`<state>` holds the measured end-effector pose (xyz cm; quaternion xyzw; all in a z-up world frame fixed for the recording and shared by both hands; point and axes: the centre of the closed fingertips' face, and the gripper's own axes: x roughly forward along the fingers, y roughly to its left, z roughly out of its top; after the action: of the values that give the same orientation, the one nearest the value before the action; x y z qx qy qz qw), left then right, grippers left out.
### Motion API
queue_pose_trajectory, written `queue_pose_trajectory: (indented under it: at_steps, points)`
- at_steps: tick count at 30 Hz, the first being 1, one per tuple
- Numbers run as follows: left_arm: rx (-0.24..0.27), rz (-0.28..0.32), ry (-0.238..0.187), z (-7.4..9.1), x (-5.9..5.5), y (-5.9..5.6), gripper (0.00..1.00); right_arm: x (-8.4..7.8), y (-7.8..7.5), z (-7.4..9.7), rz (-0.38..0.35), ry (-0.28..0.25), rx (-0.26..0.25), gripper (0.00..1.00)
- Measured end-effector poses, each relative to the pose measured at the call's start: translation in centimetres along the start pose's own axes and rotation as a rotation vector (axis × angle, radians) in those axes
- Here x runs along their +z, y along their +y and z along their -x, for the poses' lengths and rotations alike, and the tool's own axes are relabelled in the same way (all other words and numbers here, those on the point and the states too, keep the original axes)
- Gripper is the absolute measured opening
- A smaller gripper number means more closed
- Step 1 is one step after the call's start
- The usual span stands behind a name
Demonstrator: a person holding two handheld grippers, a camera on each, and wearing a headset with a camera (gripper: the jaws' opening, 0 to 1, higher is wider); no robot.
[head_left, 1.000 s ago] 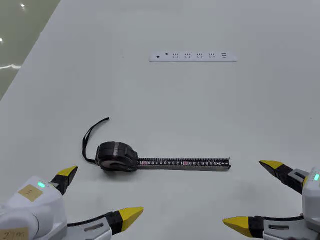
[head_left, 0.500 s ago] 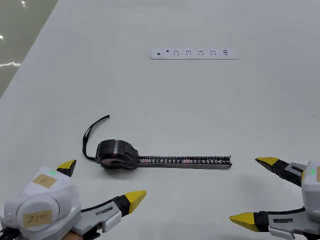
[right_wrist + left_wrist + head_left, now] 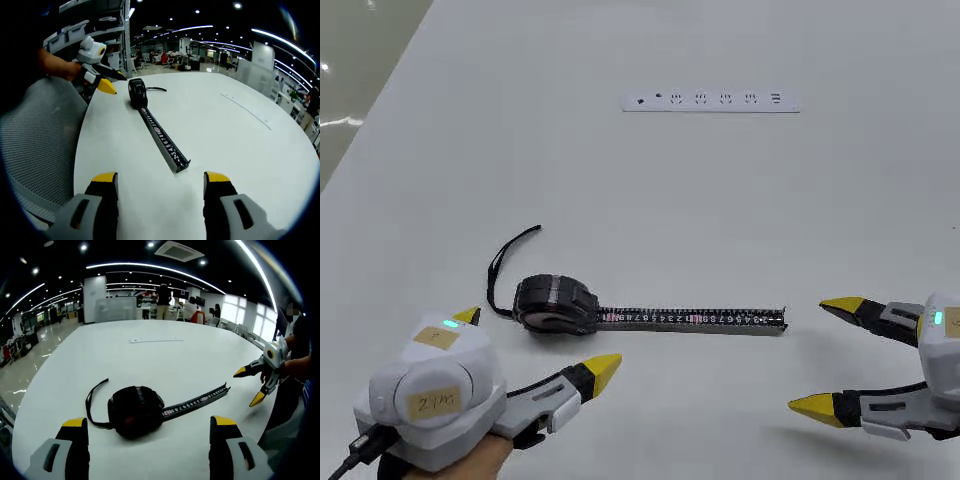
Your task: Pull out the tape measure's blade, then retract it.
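While blade (image 3: 695,320) lay out, retraction waited

Since the tape measure (image 3: 554,305) sat near-left on the table (image 3: 720,200), its blade stretched rightward, pulling looked done. Both the left gripper (image 3: 537,340) and right gripper (image 3: 824,354) gaped, touching nothing; retracting seemingly remained.

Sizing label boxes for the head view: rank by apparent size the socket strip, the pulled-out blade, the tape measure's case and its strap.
1. Socket strip and pulled-out blade: about equally long; the strip lies farther off, so no ranking between them.
2. Tape measure's case: shorter, bulkier.
3. Strap: thin loop, smallest.
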<state>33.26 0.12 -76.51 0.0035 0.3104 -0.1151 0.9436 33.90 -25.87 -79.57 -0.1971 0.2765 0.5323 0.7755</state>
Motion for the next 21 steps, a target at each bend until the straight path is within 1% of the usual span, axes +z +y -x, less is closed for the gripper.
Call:
queue_pose_trajectory:
  at_steps: [4, 8, 10, 14, 17, 21]
  points:
    - [0.015, 0.008, 0.011, -0.5, -0.1, 0.2, 0.97, -0.1, -0.5, -0.4, 0.019, 0.012, 0.018, 0.65]
    - [0.027, 0.027, 0.009, -1.0, 0.0, 0.4, 0.97, -0.4, -1.2, -1.0, 0.052, 0.019, 0.035, 0.58]
    - [0.04, 0.031, 0.016, -1.3, 0.0, 0.6, 0.96, -0.4, -1.5, -1.2, 0.061, 0.021, 0.041, 0.57]
    - [0.054, 0.041, 0.026, -1.7, 0.0, 0.8, 0.94, -0.4, -1.8, -1.7, 0.085, 0.026, 0.059, 0.5]
    - [0.061, 0.057, 0.044, -1.9, -0.2, 0.9, 0.9, -0.3, -1.9, -2.0, 0.1, 0.031, 0.073, 0.45]
    - [0.073, 0.076, 0.056, -2.3, -0.3, 1.1, 0.88, -0.4, -2.2, -2.3, 0.123, 0.043, 0.085, 0.42]
